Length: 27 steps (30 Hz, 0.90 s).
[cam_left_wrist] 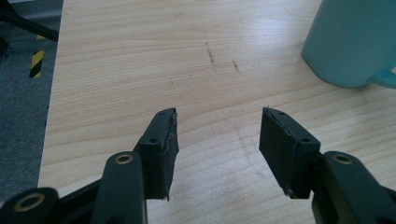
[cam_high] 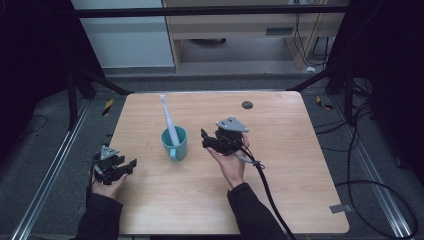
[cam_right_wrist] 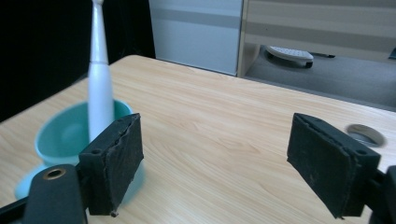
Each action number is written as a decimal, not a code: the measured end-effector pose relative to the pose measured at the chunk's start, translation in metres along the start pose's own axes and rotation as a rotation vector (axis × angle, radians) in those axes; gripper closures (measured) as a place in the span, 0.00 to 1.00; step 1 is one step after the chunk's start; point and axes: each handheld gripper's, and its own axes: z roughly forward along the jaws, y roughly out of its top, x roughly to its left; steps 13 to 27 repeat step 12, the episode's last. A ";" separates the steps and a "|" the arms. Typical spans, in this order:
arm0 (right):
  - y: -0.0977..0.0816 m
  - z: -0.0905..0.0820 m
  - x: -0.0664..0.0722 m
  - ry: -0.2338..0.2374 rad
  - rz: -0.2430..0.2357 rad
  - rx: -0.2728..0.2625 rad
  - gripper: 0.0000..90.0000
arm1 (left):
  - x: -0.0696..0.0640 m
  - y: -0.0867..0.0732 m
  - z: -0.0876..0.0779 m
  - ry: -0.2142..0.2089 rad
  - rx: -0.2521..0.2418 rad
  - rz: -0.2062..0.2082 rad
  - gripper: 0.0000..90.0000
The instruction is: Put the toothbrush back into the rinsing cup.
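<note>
High view: counter (cam_high: 280, 200) wood; teal mug (cam_high: 174, 142) mid-left, white toothbrush (cam_high: 168, 120) standing in it
Right gripper (cam_high: 207, 139): just right of mug; jaws wide apart, nothing between
Left gripper (cam_high: 126, 165): near-left edge; jaws apart, empty

In the left gripper view we see the teal mug (cam_left_wrist: 351, 42) cut off by the top and right edges, its rim and handle mostly out of frame. In the right gripper view the mug (cam_right_wrist: 70, 135) is blurred and partly behind the near finger, and the white toothbrush (cam_right_wrist: 99, 79) loses its head at the top edge.
</note>
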 end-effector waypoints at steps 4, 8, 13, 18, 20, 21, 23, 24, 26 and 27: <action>-0.011 -0.019 -0.024 0.018 0.011 0.017 0.19 | -0.001 0.000 0.000 -0.003 -0.003 0.002 0.49; -0.024 -0.039 -0.047 0.001 -0.020 0.044 0.18 | -0.001 0.000 0.000 -0.006 -0.007 0.001 0.48; -0.040 -0.063 -0.073 -0.041 -0.030 0.073 0.18 | -0.002 0.000 0.001 -0.005 -0.001 0.004 0.46; -0.040 -0.063 -0.073 -0.041 -0.030 0.073 0.18 | -0.002 0.000 0.001 -0.005 -0.001 0.004 0.46; -0.040 -0.063 -0.073 -0.041 -0.030 0.073 0.18 | -0.002 0.000 0.001 -0.005 -0.001 0.004 0.46; -0.040 -0.063 -0.073 -0.041 -0.030 0.073 0.18 | -0.002 0.000 0.001 -0.005 -0.001 0.004 0.46; -0.040 -0.063 -0.073 -0.041 -0.030 0.073 0.18 | -0.002 0.000 0.001 -0.005 -0.001 0.004 0.46; -0.040 -0.063 -0.073 -0.041 -0.030 0.073 0.18 | -0.002 0.000 0.001 -0.005 -0.001 0.004 0.46; -0.040 -0.063 -0.073 -0.041 -0.030 0.073 0.18 | -0.002 0.000 0.001 -0.005 -0.001 0.004 0.46; -0.040 -0.063 -0.073 -0.041 -0.030 0.073 0.18 | -0.002 0.000 0.001 -0.005 -0.001 0.004 0.46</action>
